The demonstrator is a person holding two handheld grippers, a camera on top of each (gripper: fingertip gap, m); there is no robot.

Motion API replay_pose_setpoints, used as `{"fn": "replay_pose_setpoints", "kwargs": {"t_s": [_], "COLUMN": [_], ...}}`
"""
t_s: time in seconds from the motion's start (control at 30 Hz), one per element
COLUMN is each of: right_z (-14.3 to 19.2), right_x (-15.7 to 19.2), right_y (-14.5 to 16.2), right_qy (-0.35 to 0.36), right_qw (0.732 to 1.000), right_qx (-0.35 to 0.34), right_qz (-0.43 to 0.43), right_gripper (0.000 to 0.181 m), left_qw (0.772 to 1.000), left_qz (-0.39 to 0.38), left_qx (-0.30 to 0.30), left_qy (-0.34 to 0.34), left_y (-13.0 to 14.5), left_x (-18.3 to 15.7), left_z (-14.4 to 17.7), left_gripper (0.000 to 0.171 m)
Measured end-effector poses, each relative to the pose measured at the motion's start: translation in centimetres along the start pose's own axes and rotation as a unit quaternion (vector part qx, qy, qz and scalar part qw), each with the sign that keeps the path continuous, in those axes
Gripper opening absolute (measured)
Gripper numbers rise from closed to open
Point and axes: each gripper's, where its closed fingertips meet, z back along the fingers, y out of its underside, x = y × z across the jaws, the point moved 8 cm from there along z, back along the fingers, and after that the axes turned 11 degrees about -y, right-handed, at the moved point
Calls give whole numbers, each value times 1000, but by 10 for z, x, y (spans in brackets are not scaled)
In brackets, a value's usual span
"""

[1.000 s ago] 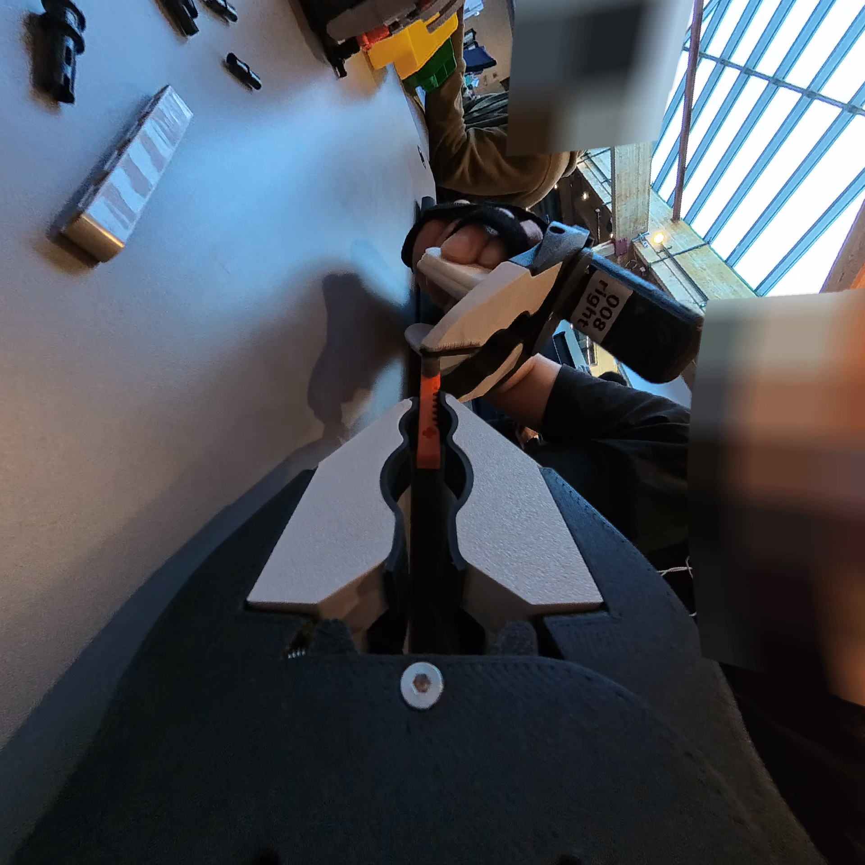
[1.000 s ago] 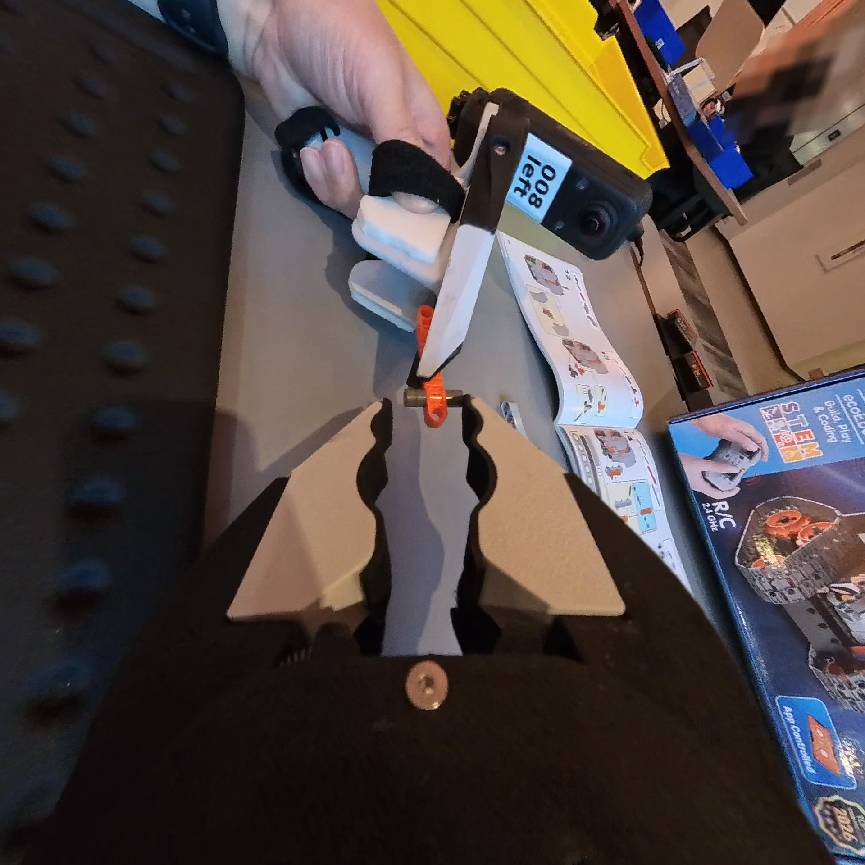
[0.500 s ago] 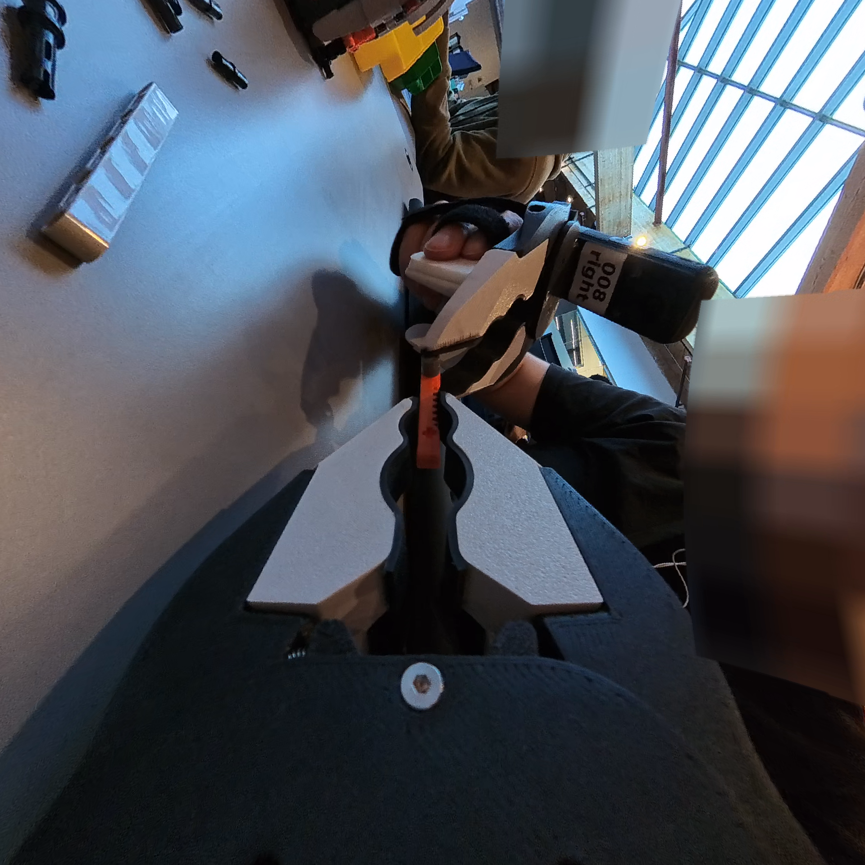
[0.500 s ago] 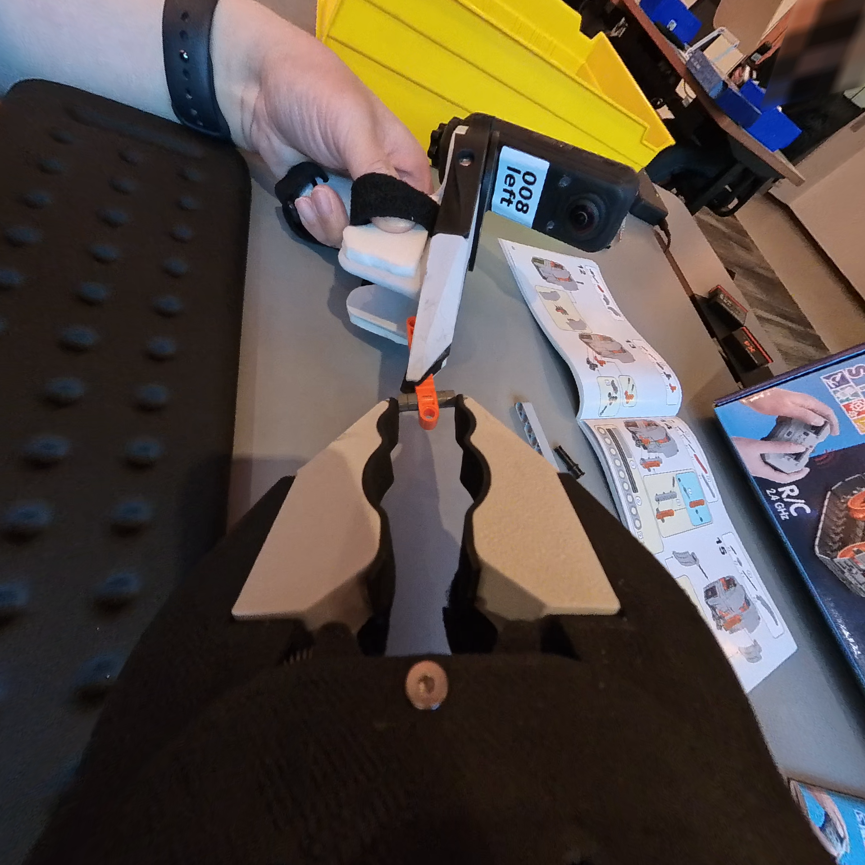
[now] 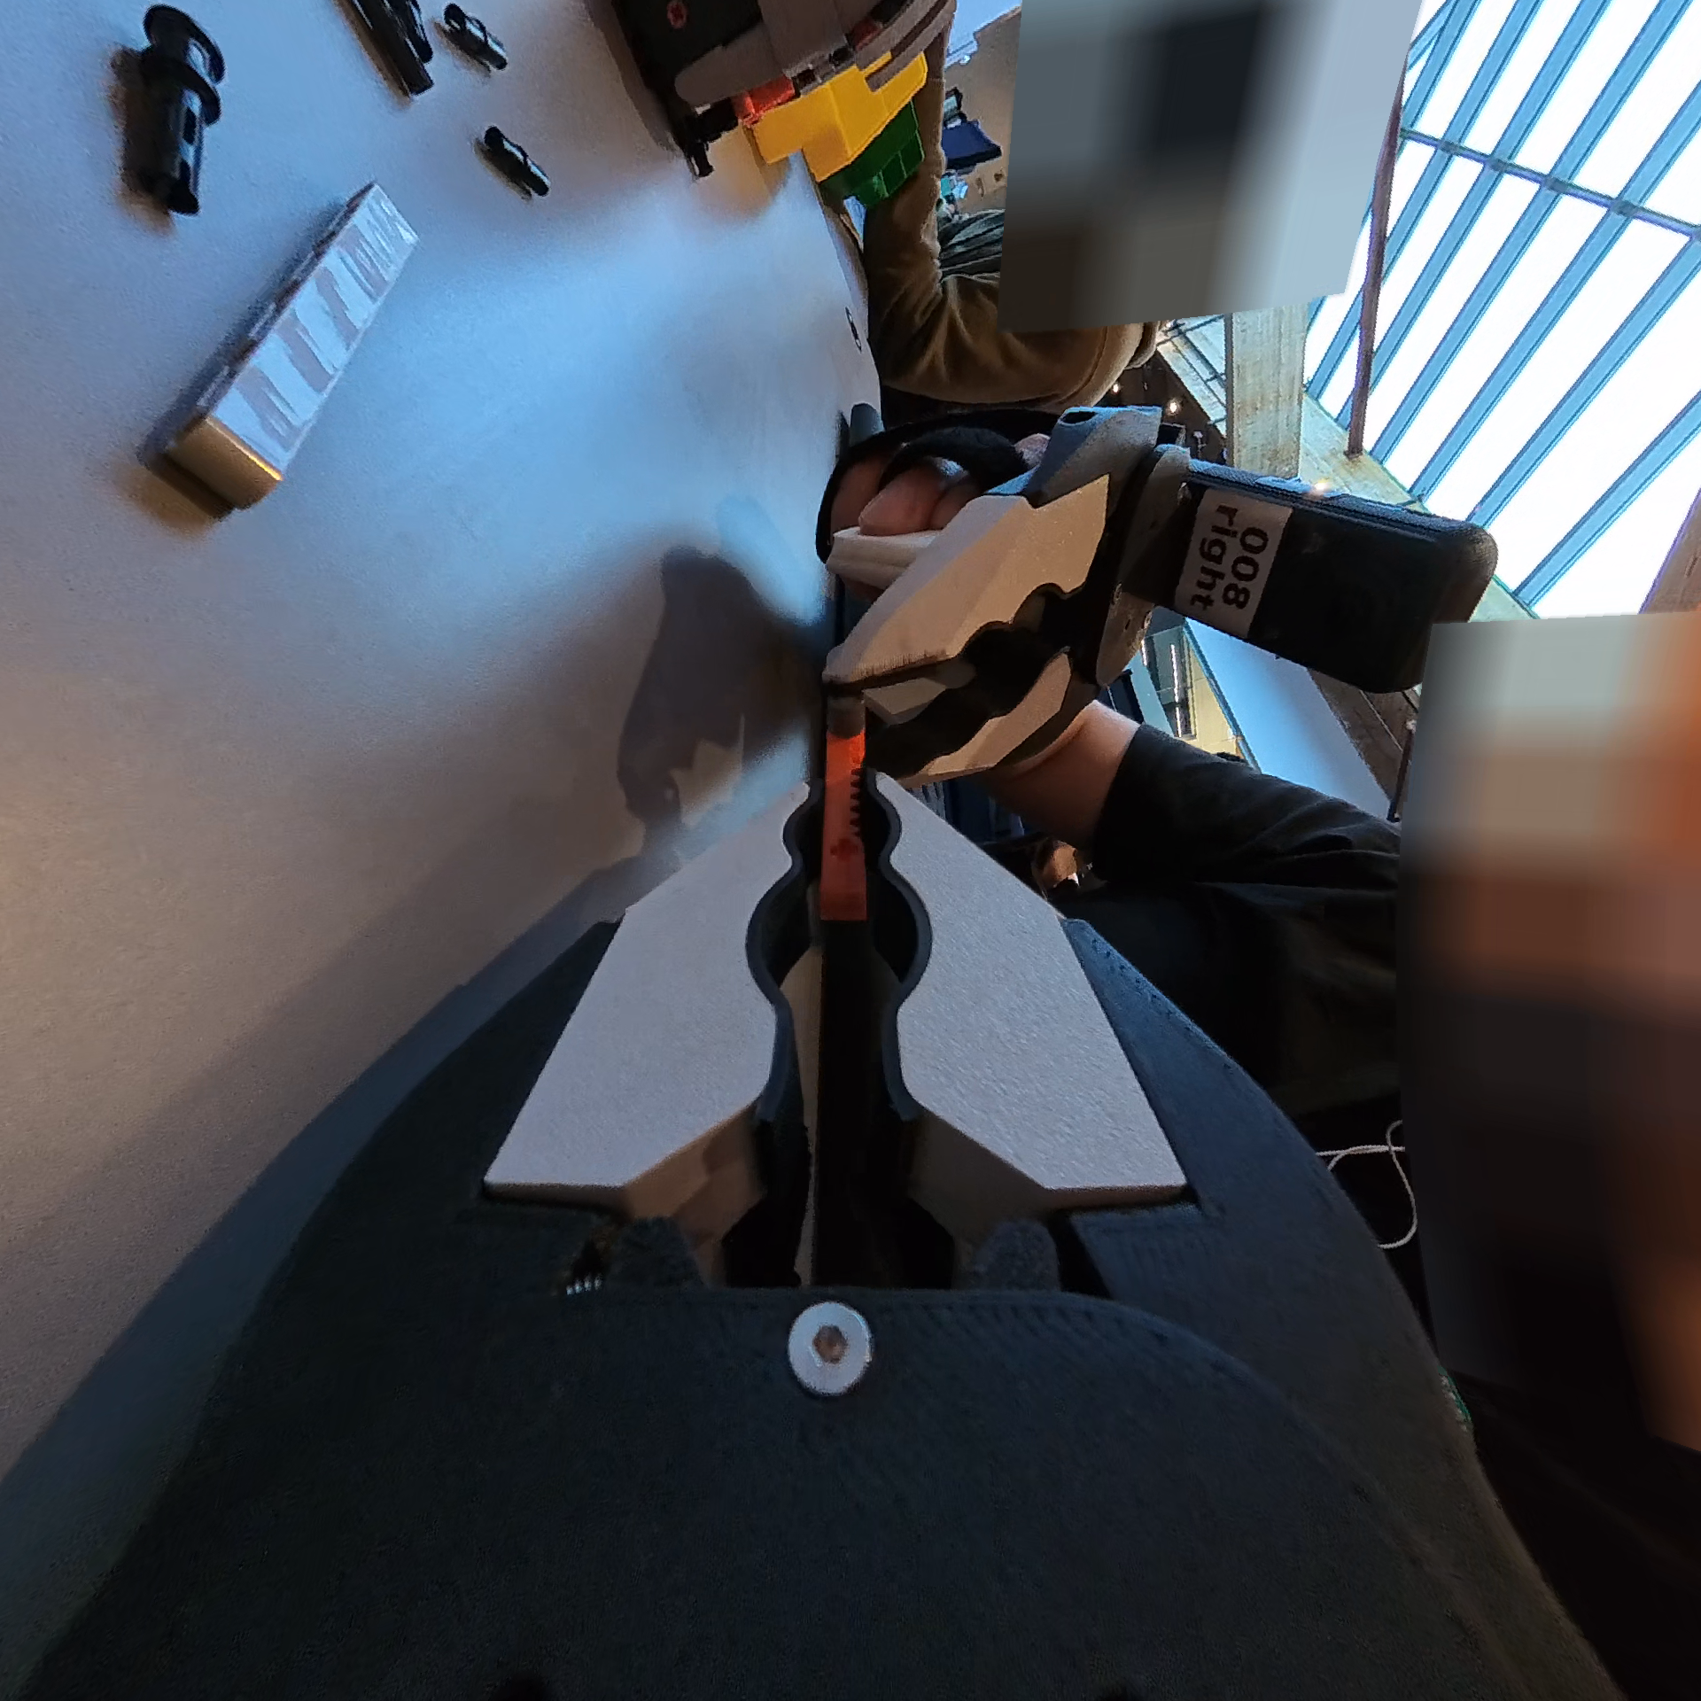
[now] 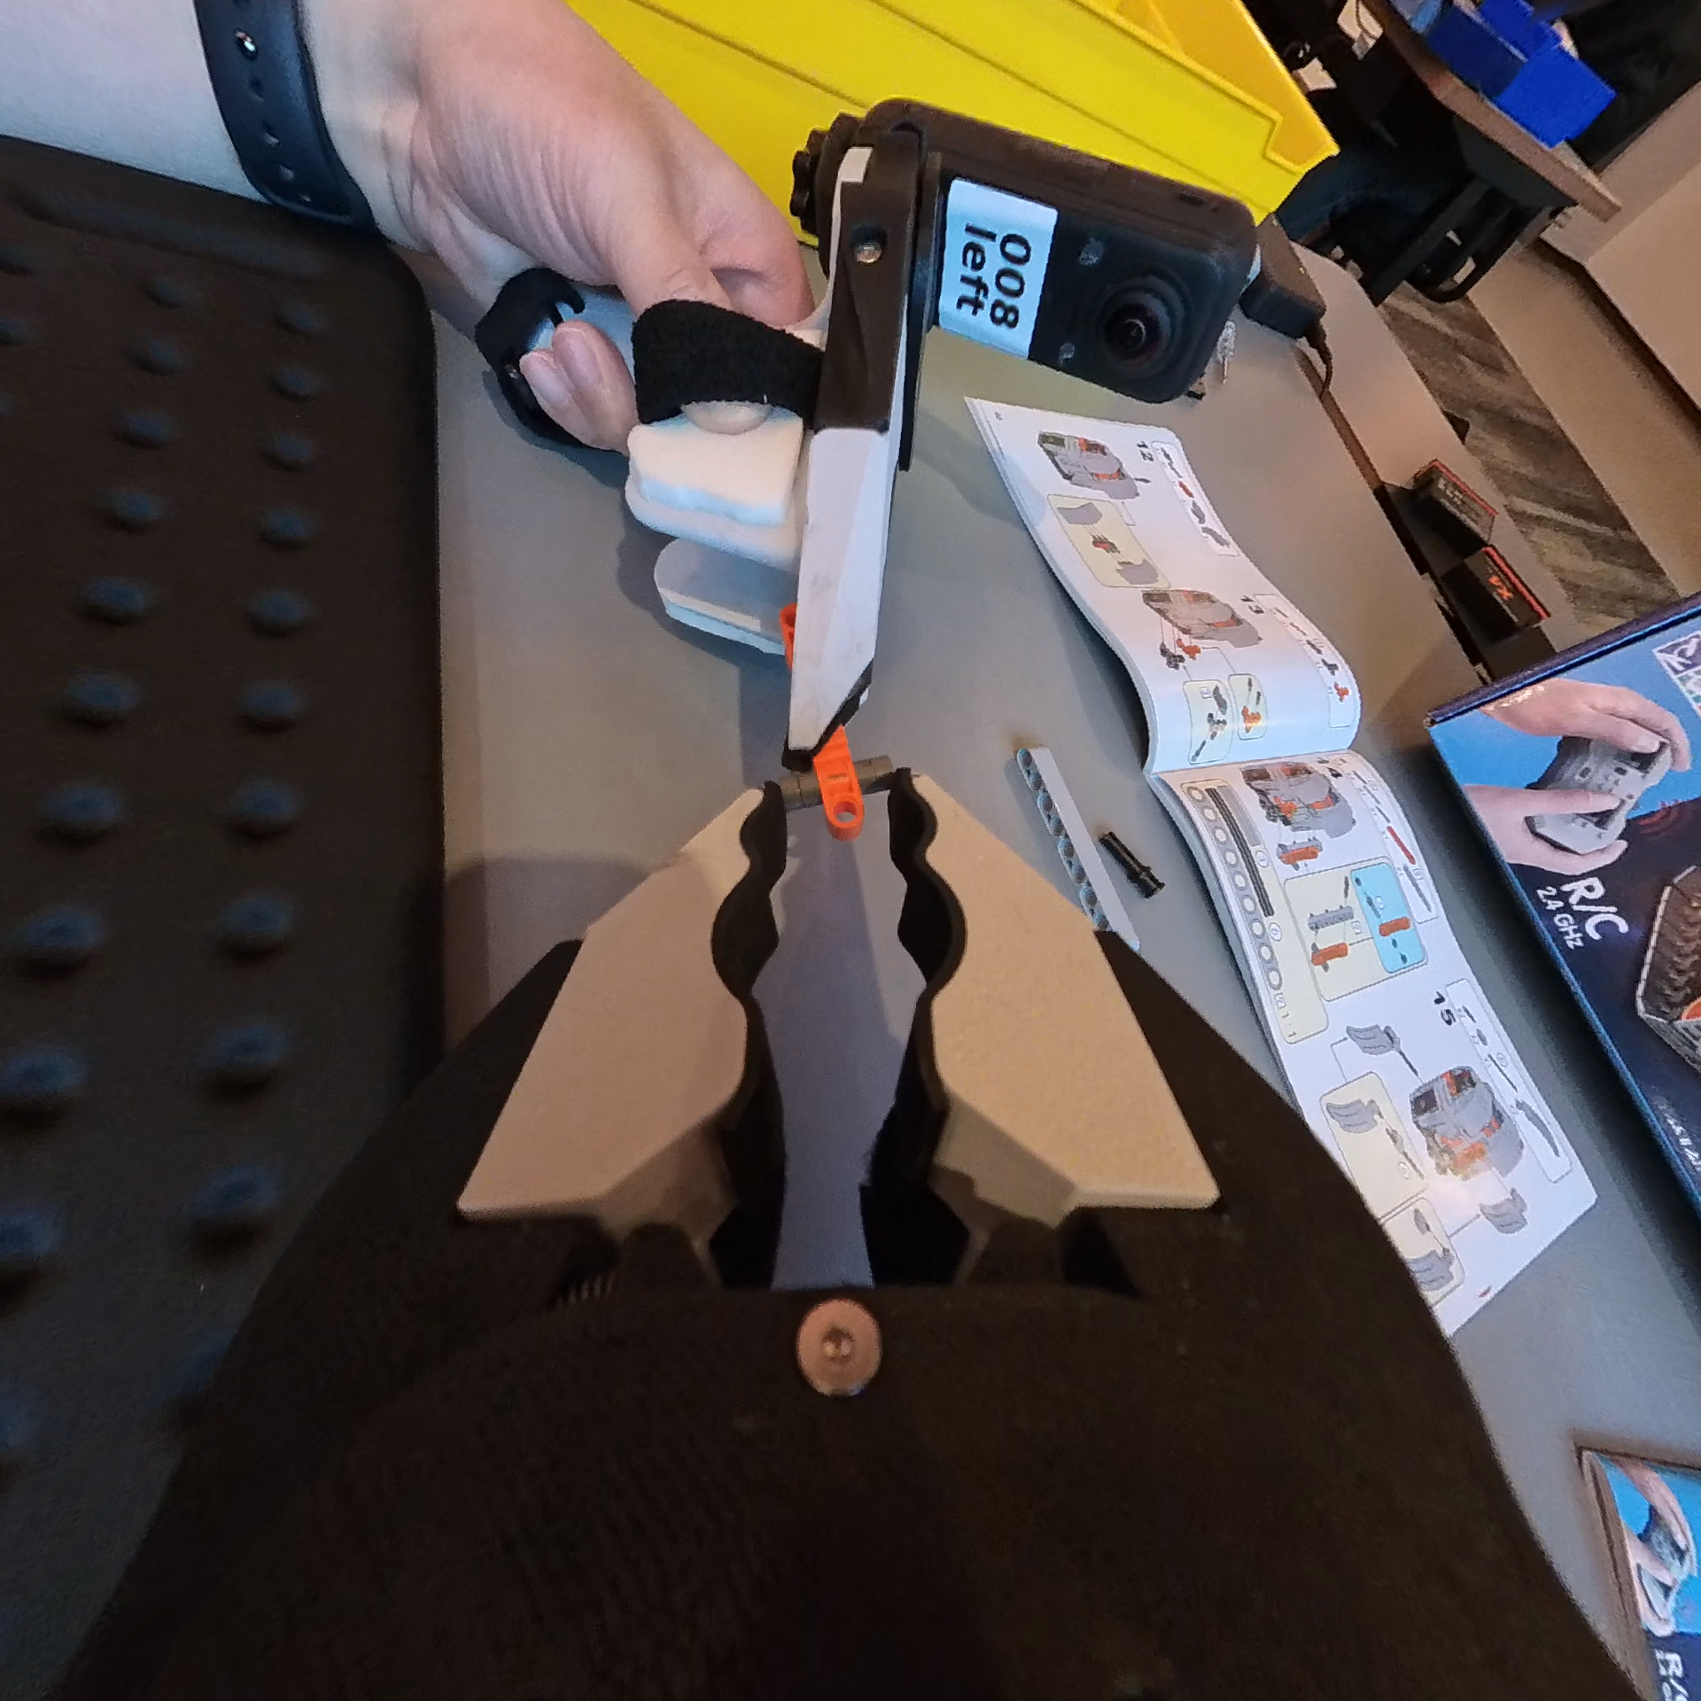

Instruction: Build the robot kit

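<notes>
The left gripper (image 5: 842,810) is clenched on a flat orange toothed piece (image 5: 842,842), which stands edge-on in the narrow slot between its pads, most of its length sticking out ahead of the fingertips. That edgewise hold leaves the far end free, where a hole takes a short grey axle (image 6: 833,781) crosswise.

The right gripper (image 6: 833,796) has its fingertips at the two ends of that axle, one tip at each end, so the jaws stand only as wide as the axle is long. It seems to be grasping the axle endwise (whether it truly presses or merely brackets it, I cannot tell for sure). Seen from the right wrist camera, the orange piece hangs just beyond the fingertips, with the left gripper coming down onto it from above and ahead. The pairing looks made for steadiness: one tool fixes the orange part, the other lines up the axle through it, both raised above the grey table (image 6: 589,736).

To the right of the right gripper lie a thin grey beam (image 6: 1058,833) and a small black pin (image 6: 1130,863), then an open instruction booklet (image 6: 1289,828) and a blue box (image 6: 1583,856) farther out. On its left sits a black studded mat (image 6: 184,644); ahead, past the left gripper, a yellow bin (image 6: 966,74).
</notes>
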Motion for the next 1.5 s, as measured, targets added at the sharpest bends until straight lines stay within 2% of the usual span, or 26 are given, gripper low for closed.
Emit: {"fn": "replay_pose_setpoints", "kwargs": {"t_s": [0.17, 0.3, 0.4, 0.5, 0.57, 0.77, 0.87, 0.93, 1.07, 1.13, 1.27, 1.5], "right_z": [-1, 2, -1, 0, 3, 9, 9, 9, 11, 14, 16, 19], "right_x": [1, 0, 2, 4, 4, 3, 4, 4, 4, 5, 1, -7], "right_y": [3, 6, 7, 8, 5, 2, 1, 2, 2, 0, -2, 3], "right_qy": [-24, 5, 32, 50, 64, 82, 81, 76, 77, 89, 113, 134], "right_qw": [1000, 995, 988, 982, 979, 976, 975, 976, 976, 974, 975, 979], "right_qx": [-13, -15, 17, 35, 28, 14, 10, 13, 26, 36, 44, 29], "right_qz": [13, 98, 151, 179, 191, 203, 205, 203, 202, 206, 185, 148], "right_gripper": [21, 23, 29, 29, 29, 29, 28, 29, 30, 28, 28, 26], "left_qw": [1000, 992, 975, 958, 951, 901, 886, 894, 938, 950, 952, 951], "left_qz": [-15, -115, -205, -254, -279, -390, -414, -401, -306, -275, -271, -269], "left_qx": [12, -8, -21, -33, -52, -77, -84, -83, -84, -99, -122, -133], "left_qy": [-10, -52, -80, -126, -123, -172, -193, -184, -137, -105, -72, -76], "left_y": [2, -2, -2, -2, -4, 1, 3, 2, -5, -9, -10, -11], "left_x": [-1, -11, -22, -24, -30, -43, -44, -44, -39, -40, -46, -44], "left_z": [-2, -2, -3, -2, 1, 0, -1, -1, 4, 8, 14, 17], "left_gripper": [3, 3, 3, 3, 3, 3, 3, 4, 3, 3, 3, 3]}}
